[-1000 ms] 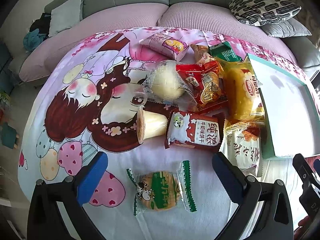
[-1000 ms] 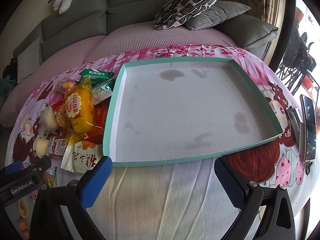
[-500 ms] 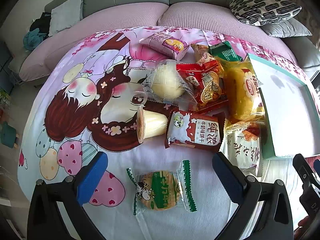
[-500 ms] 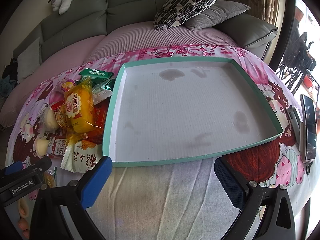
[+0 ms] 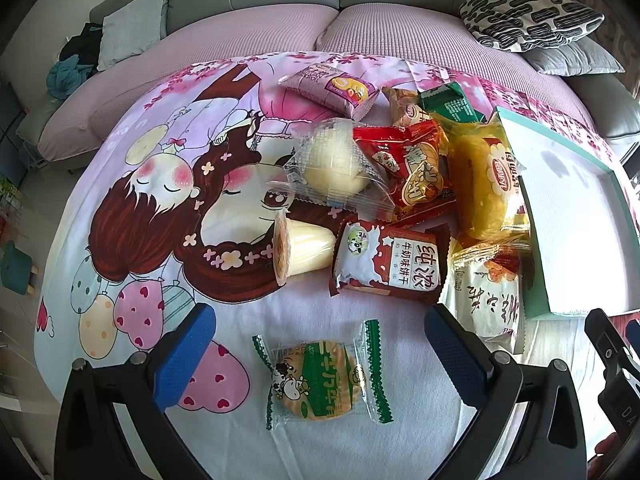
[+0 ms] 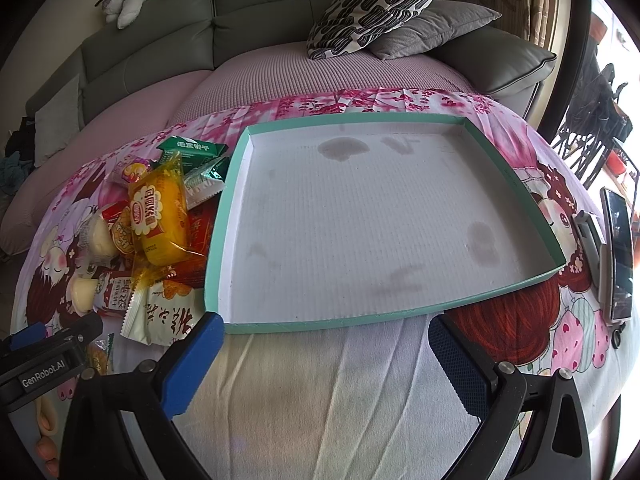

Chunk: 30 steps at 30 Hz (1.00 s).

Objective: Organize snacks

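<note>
Several wrapped snacks lie in a pile on a cartoon-print cloth: a green round biscuit pack [image 5: 322,386], a brown-and-white biscuit pack [image 5: 390,264], a pudding cup [image 5: 300,248] on its side, a clear-wrapped bun [image 5: 338,164], a red pack [image 5: 416,168] and a yellow cake pack [image 5: 486,182] [image 6: 160,212]. My left gripper [image 5: 320,356] hangs open just above the green biscuit pack. A shallow teal-rimmed tray [image 6: 420,316] with nothing in it lies right of the pile. In front of the tray's near edge, my right gripper [image 6: 324,364] stands open and holds nothing.
A white pack with red writing [image 6: 160,316] rests by the tray's near left corner. A phone [image 6: 618,256] lies on the cloth at the far right. Behind the table runs a grey sofa with pillows [image 6: 376,4]. The left gripper's body [image 6: 44,360] shows at the right wrist view's lower left.
</note>
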Each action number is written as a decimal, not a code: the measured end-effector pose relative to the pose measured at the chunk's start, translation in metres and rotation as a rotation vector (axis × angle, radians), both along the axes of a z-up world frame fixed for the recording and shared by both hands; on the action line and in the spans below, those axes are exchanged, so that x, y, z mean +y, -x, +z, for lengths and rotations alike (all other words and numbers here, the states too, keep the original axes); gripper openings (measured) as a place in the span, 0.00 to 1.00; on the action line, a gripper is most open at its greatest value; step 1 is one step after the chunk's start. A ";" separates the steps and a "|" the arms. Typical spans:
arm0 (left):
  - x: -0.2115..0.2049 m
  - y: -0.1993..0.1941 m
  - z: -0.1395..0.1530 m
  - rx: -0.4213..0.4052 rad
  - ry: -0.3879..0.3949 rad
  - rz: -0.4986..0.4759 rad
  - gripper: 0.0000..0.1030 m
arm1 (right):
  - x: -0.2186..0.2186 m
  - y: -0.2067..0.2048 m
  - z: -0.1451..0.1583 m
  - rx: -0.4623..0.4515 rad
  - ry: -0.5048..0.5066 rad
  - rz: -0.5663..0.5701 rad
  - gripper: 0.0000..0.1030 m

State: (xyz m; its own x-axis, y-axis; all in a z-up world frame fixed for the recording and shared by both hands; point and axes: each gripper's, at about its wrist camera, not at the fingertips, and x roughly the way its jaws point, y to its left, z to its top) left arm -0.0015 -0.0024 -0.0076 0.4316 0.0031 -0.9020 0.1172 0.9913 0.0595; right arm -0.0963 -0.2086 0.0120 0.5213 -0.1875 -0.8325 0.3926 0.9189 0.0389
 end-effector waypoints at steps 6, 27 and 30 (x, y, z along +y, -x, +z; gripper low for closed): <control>0.000 0.000 0.000 0.000 0.000 0.001 1.00 | 0.000 0.000 0.000 0.001 0.000 0.000 1.00; 0.038 -0.006 -0.007 0.038 0.107 0.140 1.00 | 0.039 -0.014 0.000 -0.023 -0.052 0.146 1.00; 0.042 -0.007 -0.022 0.119 0.145 0.152 1.00 | 0.046 -0.018 -0.005 -0.001 -0.069 0.159 1.00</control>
State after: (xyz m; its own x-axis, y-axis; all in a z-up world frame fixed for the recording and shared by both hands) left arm 0.0057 0.0400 -0.0294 0.3268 -0.0731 -0.9423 -0.0360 0.9953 -0.0898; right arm -0.0781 -0.1625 0.0067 0.5410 -0.0449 -0.8398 0.2429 0.9644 0.1049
